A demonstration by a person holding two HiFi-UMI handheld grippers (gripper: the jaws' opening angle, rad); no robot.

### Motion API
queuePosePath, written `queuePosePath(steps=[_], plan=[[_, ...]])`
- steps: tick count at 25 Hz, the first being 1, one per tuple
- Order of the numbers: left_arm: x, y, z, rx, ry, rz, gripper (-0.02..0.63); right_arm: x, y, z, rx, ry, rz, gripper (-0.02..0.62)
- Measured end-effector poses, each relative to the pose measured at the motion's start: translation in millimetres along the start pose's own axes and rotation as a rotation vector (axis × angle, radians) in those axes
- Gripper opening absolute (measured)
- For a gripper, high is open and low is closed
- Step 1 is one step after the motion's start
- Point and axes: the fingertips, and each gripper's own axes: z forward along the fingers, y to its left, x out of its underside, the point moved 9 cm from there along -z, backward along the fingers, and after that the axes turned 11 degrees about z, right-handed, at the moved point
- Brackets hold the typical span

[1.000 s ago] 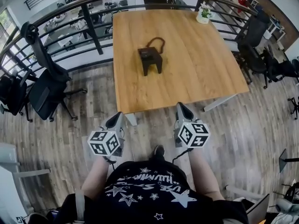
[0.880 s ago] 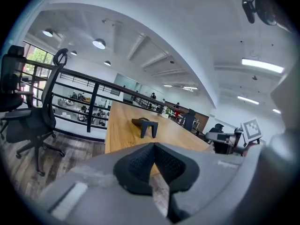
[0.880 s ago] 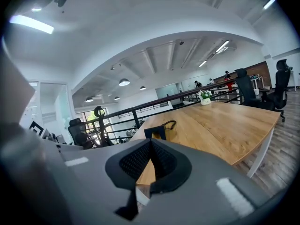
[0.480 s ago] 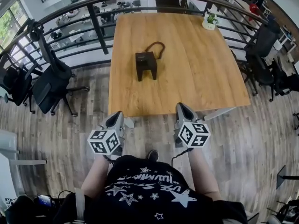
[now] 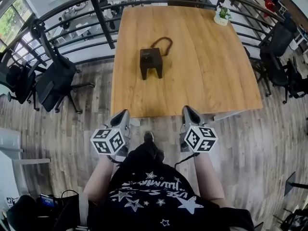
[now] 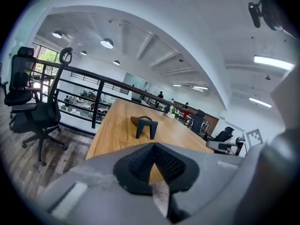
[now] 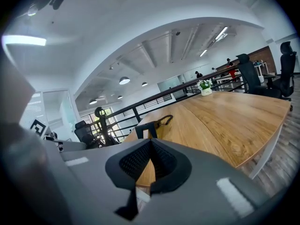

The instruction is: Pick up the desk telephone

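Note:
The desk telephone (image 5: 150, 62) is a dark block with a looped cord (image 5: 162, 44), standing on the wooden table (image 5: 207, 76) left of its middle. It also shows far ahead as the telephone (image 6: 146, 125) in the left gripper view and the telephone (image 7: 146, 127) in the right gripper view. My left gripper (image 5: 124, 114) and right gripper (image 5: 187, 109) hang side by side just short of the table's near edge, well away from the phone. Both are shut with nothing between the pads, as the left gripper (image 6: 153, 146) and right gripper (image 7: 150, 141) show in their own views.
A small potted plant (image 5: 222, 16) stands at the table's far right corner. A dark railing (image 5: 102, 18) runs behind and left of the table. Office chairs stand at the left (image 5: 55, 81) and at the right (image 5: 279, 44). The person's foot (image 5: 148, 137) is between the grippers.
The table and phone have drawn nearer as the person steps forward. A foot has come forward between the grippers. Both grippers stay shut and side by side.

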Motion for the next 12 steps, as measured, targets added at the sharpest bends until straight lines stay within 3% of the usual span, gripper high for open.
queuePosePath(steps=[12], plan=[[-21.6,16.2,71.5,0.038,0.026,-0.142,0.002,-38.4,-24.5,38.9,0.077,-0.026,0.004,0.000]])
